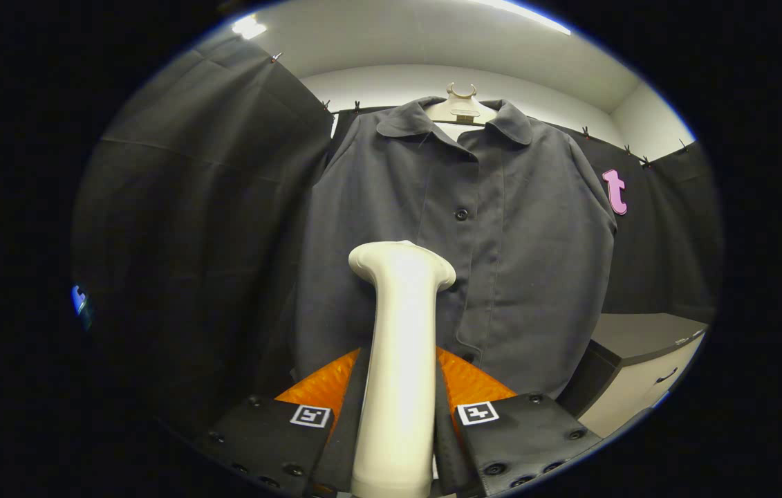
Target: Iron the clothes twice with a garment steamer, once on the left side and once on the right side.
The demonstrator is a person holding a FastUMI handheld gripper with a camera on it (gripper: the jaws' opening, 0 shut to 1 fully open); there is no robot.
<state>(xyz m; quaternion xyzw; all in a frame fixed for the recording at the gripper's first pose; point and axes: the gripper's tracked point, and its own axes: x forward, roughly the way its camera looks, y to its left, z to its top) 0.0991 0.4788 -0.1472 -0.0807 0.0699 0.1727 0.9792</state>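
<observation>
Dark button-front shirt (473, 242), hung on a pale hanger (461, 107) against the booth wall, straight ahead of and beyond the fingers; its long axis runs vertically, placket and buttons falling down the middle, just to the right of the steamer head. Low cabinet (639, 360) stands beside the shirt's hem, off to the right of the fingers. Garment steamer (401, 346), a pale upright handle with a flared head, rises between the fingers and parallel to the shirt's long axis; its head overlaps the lower chest panel, though contact with the cloth cannot be judged. Hand-held gripper (397, 408) is pinching the steamer handle from both sides. The left panel lies nearer the head, so a vertical pass there seems the likelier next stroke.
</observation>
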